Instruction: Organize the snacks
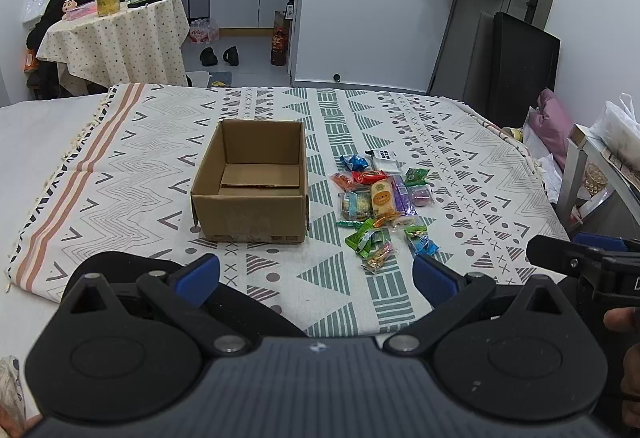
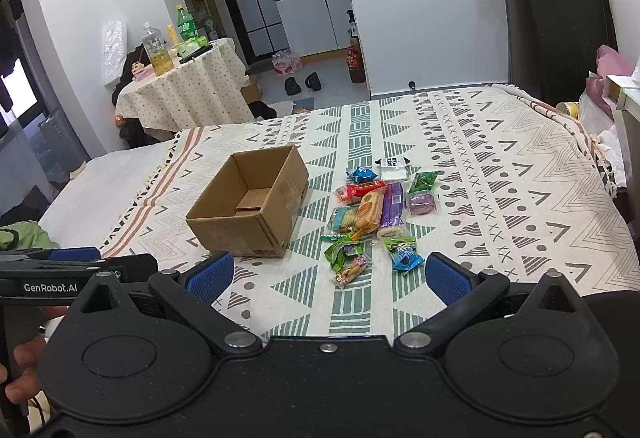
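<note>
Your left gripper (image 1: 316,274): jaws spread wide, holding nothing. Open brown cardboard box (image 1: 250,183) sits empty on patterned cloth (image 1: 460,165). Just right: pile of colourful wrapped snacks (image 1: 378,203), loose on cloth. Your right gripper (image 2: 330,276): spread wide, empty.

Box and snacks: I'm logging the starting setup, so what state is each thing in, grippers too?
Box: open on top, upright, no snacks inside, only a loose cardboard piece on its floor.
Snacks: all wrapped, piled loosely on the cloth to the right of the box, none in it.
Left gripper: open, holding nothing, above the cloth.
Right gripper: open, holding nothing, near the closest snacks.
</note>
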`<action>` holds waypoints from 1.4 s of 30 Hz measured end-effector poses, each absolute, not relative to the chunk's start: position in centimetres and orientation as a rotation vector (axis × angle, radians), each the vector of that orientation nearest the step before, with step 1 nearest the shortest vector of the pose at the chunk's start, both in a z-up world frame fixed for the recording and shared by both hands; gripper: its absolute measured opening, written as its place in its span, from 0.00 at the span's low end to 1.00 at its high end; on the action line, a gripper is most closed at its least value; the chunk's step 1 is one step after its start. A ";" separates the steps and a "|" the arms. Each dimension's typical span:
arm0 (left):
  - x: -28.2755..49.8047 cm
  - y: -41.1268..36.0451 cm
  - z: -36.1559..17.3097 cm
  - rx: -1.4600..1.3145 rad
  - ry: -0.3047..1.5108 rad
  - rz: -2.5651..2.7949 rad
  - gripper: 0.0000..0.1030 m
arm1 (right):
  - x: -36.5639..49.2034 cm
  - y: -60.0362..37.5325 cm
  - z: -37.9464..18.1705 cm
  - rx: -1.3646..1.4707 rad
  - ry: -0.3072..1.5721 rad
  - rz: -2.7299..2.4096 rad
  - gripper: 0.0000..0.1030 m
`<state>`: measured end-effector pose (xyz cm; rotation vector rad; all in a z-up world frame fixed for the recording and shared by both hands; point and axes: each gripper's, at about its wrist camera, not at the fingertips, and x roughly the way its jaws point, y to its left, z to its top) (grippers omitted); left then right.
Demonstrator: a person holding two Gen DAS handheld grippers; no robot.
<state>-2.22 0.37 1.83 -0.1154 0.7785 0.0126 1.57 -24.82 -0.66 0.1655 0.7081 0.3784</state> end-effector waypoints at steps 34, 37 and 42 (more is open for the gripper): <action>0.2 -0.7 1.1 -0.117 0.790 -0.010 0.99 | 3.4 -24.9 -1.2 0.144 0.737 0.375 1.00; 0.9 -0.9 1.1 -0.116 0.793 -0.013 0.99 | 3.9 -25.1 -1.3 0.149 0.741 0.377 1.00; 2.1 -1.1 0.8 -0.128 0.798 -0.017 0.99 | 5.0 -25.4 -1.7 0.155 0.752 0.377 1.00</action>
